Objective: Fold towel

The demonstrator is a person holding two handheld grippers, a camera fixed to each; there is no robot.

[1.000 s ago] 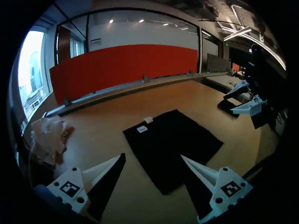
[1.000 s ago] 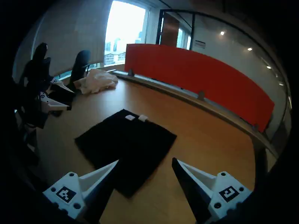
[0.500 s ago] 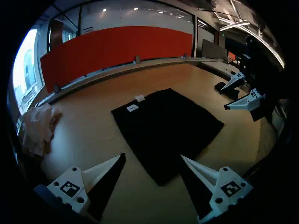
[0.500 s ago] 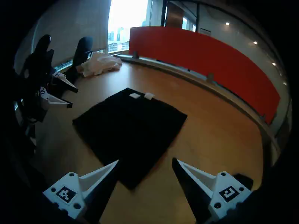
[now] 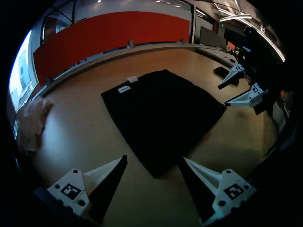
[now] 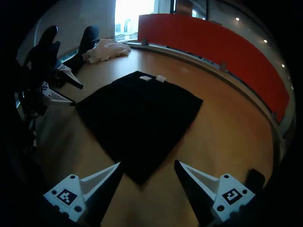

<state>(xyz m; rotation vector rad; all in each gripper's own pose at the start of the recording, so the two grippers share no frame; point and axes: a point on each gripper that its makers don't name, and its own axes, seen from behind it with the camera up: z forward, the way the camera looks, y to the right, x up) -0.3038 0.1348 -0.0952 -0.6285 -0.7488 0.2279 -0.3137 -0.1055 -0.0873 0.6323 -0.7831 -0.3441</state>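
1. Currently the left tongs [image 5: 153,158] stand wide open with nothing between the two fingers. In the left gripper view their tips frame the nearest corner of the towel [image 5: 163,109].
2. The right tongs [image 6: 147,162] are spread just as wide and grip nothing. In the right gripper view the towel's nearest corner [image 6: 141,181] points into the gap between their fingers.
3. Whether either pair touches the cloth cannot be told; no finger presses on it.
4. The black towel lies flat and spread out on the wooden worktop [image 5: 83,128], set cornerwise to both cameras.
5. Two white tags [image 5: 124,89] sit at the towel's far edge, close to one corner.
6. Each pair of tongs also shows in the other's view: the right pair at the towel's right-hand side [image 5: 222,96], the left pair at its left-hand corner [image 6: 77,95]. Both have their jaws parted.
7. A pale cloth heap [image 5: 30,121] lies on the worktop well apart from the towel.
8. A red partition [image 5: 110,34] runs along the worktop's far edge.
9. A small dark object [image 5: 221,70] rests on the worktop beyond the right tongs.
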